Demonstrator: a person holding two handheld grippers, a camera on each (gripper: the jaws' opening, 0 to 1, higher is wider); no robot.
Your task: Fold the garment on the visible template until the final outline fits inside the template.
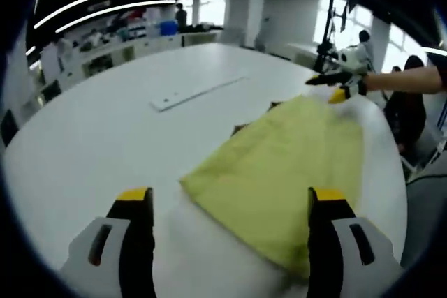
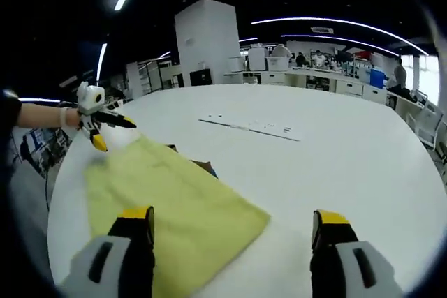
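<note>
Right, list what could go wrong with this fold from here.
1. The yellow garment almost wholly covers the dark template, so it may be hard to judge whether the outline fits.
2. The garment's near side lies close to the table edge, so a pull could drag it off.
3. Both the left tongs and the right tongs stand open, gripping nothing, so a grab may miss.

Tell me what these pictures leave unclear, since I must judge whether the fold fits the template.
- Template: both views, a dark sliver past the yellow garment, which covers the rest.
- Garment's near edge: left gripper view, cut off by the picture's bottom.
- Flat strip markings: too small.
</note>
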